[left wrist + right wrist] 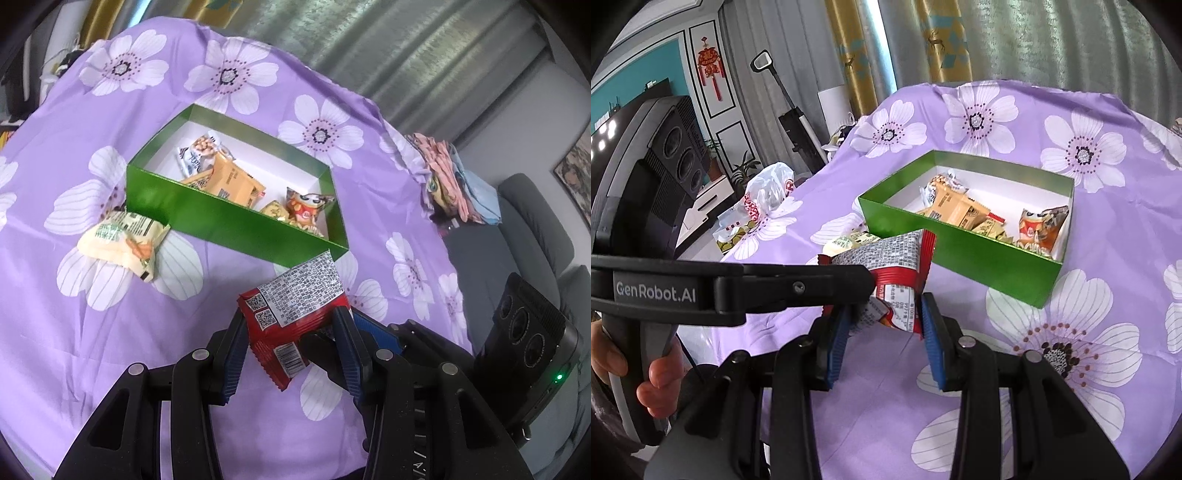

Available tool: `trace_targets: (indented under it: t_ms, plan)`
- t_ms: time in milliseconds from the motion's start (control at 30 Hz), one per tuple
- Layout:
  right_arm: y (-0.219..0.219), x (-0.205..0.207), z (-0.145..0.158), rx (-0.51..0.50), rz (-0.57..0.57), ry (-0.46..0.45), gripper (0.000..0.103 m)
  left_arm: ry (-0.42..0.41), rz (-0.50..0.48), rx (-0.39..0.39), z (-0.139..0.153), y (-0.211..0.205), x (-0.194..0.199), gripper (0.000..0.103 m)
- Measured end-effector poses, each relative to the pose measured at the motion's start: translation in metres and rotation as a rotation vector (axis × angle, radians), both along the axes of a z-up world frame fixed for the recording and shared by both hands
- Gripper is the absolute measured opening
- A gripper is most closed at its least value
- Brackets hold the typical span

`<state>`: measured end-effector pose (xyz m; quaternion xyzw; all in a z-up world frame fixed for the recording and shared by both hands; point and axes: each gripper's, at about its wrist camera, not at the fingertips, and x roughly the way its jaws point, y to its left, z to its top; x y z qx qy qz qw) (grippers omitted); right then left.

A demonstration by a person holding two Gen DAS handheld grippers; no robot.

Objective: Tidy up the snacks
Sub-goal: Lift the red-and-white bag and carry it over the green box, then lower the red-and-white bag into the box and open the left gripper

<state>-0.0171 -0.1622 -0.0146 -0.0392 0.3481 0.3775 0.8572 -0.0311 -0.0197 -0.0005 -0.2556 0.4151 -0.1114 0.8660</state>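
Both grippers, left gripper (291,332) and right gripper (884,314), pinch 1 crinkly red foil snack packet (295,310) nearly closed, sharing it clear of the purple floral cloth (110,332), presumably for dropping into the green open cardboard box (207,214) just ahead.

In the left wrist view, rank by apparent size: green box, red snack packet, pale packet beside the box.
1. green box
2. red snack packet, though nearness to the camera enlarges it
3. pale packet, close to the red one, so unsure

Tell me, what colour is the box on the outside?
Green box, white inside; the left wrist view shows it best.
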Motion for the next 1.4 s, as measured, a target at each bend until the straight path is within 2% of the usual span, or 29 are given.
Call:
trace_targets:
  t_ms: [733,1400]
  plan:
    - [-0.003,0.048,0.024,0.031,-0.064,-0.077,0.038,-0.074,-0.044,0.04,0.029,-0.006,0.055,0.046]
    - [-0.001,0.117,0.015,0.041,-0.129,-0.083,0.038,-0.064,-0.071,0.051,0.021,-0.002,0.13,0.046]
